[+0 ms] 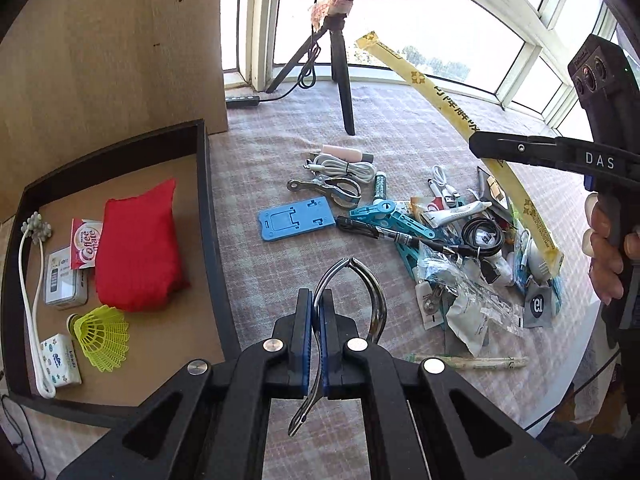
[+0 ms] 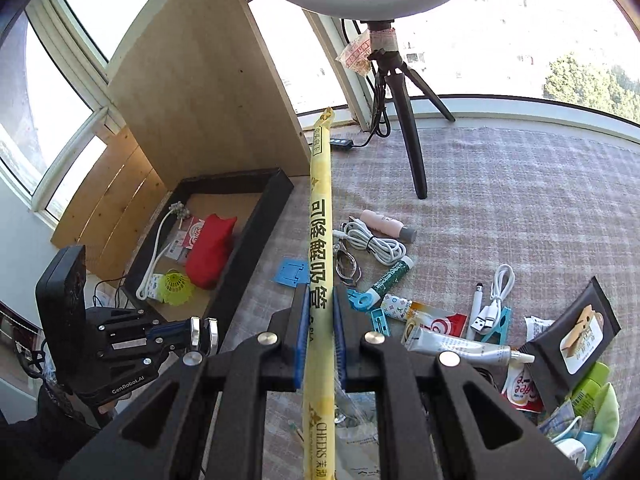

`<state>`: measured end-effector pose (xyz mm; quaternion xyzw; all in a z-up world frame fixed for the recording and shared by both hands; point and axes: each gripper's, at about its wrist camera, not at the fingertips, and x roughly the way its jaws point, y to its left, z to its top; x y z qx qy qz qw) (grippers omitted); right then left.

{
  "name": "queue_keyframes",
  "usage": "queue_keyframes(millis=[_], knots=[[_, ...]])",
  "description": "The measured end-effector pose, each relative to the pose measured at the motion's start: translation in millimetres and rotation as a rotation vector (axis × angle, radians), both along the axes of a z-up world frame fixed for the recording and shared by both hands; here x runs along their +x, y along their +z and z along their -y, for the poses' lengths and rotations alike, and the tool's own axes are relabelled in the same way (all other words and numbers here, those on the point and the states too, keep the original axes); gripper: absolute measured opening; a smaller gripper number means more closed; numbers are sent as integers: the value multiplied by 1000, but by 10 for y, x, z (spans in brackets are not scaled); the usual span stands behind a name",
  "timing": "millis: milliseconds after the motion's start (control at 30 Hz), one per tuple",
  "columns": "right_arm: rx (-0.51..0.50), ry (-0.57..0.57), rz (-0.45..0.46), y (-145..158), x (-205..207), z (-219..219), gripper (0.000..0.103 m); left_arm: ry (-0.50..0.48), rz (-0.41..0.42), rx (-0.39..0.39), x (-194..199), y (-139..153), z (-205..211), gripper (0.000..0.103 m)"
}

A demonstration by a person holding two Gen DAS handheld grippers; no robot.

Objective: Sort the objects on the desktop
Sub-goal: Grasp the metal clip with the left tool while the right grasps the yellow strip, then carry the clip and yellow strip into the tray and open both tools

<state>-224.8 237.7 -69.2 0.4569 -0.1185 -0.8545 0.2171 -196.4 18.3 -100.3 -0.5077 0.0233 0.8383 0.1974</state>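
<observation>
Sorting is partly done: tray holds several items; left gripper clamps a metal clip, right gripper a yellow straw packet; desk pile remains.

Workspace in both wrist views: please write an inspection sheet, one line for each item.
Surface: checked cloth covers the table.
Job's things: black tray holds a red pouch, a yellow shuttlecock, a creamer packet and a small tin.
Clutter: loose pile with a blue phone stand, a metal clip, tubes and packets.
Grippers: left gripper shut on a metal clamp; right gripper shut on a long yellow straw packet.
Cables: white cable coil; black cable coil.
Surroundings: ring light tripod, wooden board, windows.
</observation>
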Motion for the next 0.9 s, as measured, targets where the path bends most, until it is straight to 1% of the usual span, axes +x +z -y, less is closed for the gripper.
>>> queue_keyframes(millis=[100,233,367,467,533,667,767,900], knots=[[-37,7,-28,121,42,220,11,57,-35,-3,5,107,316,3],[-112,23,-30,193,45,606,11,164,-77,-34,20,257,872,3],[-133,49,-13,127,-20,1104,11,272,-104,-73,-11,336,1415,3],[-146,67,19,37,-88,1468,11,318,-116,-100,-50,372,1718,3],[-141,76,27,-11,-143,1677,11,341,-127,-123,-97,389,1867,3],[-118,81,25,-36,-219,1968,11,371,-143,-135,-215,424,2091,3],[-94,72,14,-24,-274,2083,11,378,-145,-142,-318,410,2168,3],[-90,59,27,-51,-372,2182,12,383,-155,-159,-468,371,2197,3]])
